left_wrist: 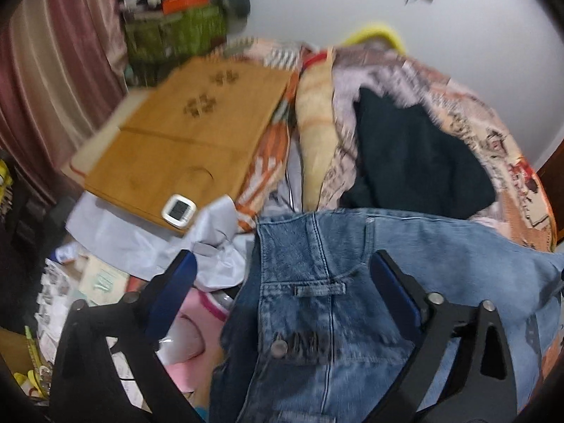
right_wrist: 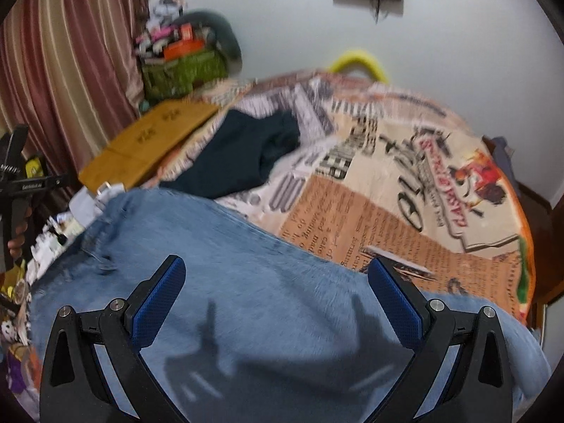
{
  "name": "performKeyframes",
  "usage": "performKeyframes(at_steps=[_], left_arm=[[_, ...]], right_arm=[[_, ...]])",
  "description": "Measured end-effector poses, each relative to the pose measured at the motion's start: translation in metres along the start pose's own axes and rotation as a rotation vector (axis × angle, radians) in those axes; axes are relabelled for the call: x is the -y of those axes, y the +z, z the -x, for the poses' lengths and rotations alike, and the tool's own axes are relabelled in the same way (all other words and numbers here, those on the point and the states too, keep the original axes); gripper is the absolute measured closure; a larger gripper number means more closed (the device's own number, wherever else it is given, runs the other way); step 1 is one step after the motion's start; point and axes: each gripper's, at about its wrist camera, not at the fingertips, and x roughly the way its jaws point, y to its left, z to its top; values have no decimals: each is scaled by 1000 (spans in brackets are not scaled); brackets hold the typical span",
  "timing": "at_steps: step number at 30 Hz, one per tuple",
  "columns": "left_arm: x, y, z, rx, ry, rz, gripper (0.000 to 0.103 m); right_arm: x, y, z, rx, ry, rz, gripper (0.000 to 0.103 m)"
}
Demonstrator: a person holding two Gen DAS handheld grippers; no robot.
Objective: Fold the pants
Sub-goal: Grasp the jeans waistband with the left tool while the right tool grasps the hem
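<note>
Blue gripper pads (left_wrist: 181, 275) are hovering wide apart over jeans (left_wrist: 317, 299).
Left gripper (left_wrist: 282, 275) and right gripper (right_wrist: 276, 278) are both gaping, gripping nothing; first fold likely needs the waistband (left_wrist: 319, 289) pinched next.

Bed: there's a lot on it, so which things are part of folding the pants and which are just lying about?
Job:
- jeans, spread on the bed
- left tongs, open above the waistband
- right tongs, open above the denim

Lying about:
- dark garment
- wooden board
- small white clock
- printed blanket
- green basket
</note>
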Motion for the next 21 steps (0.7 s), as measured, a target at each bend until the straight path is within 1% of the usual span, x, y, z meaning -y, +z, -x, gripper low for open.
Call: performKeyframes(at_steps=[4,7,8,9,10,11,12,13,14,15,16,18,19,20,21], left_arm=[[3,11,-55,-108,-26,11,12],[14,18,-92,-181,-25,-4,16],[16,18,-98,-196,-27,-9,20],[20,18,-109,-221,-37,-19,26],[23,17,-115,-237,-44,-23,30],[26,17,-121,-253,-51,-27,38],[28,15,-127,-271,-59,-31,44],[31,13,-133,-285,-59,-36,47],[33,11,-136,-284,-45,-45,54],[35,9,-136,-274,-25,-58,62],[36,6,-135,-261,-10,-73,65],[37,4,-131,-242,0,-86,79],[37,3,-127,-234,1,-91,81],[38,2,-124,-226,7,-96,89],[39,1,-120,-220,12,-103,92]], right_arm=[[16,13,-37,-94,36,6,2],[24,18,-60,-156,55,15,4],[26,19,-67,-177,66,21,6],[27,20,-73,-193,81,22,7],[28,21,-78,-208,96,18,10],[28,21,-84,-230,124,7,11],[27,20,-87,-247,150,1,15],[25,18,-90,-264,184,-4,21],[20,15,-93,-279,209,2,22],[15,12,-92,-271,194,25,22],[9,9,-90,-258,182,60,23],[0,3,-88,-244,175,110,26],[-1,2,-88,-239,172,115,30],[-4,-1,-86,-232,169,120,36],[-6,-2,-85,-225,157,128,40]])
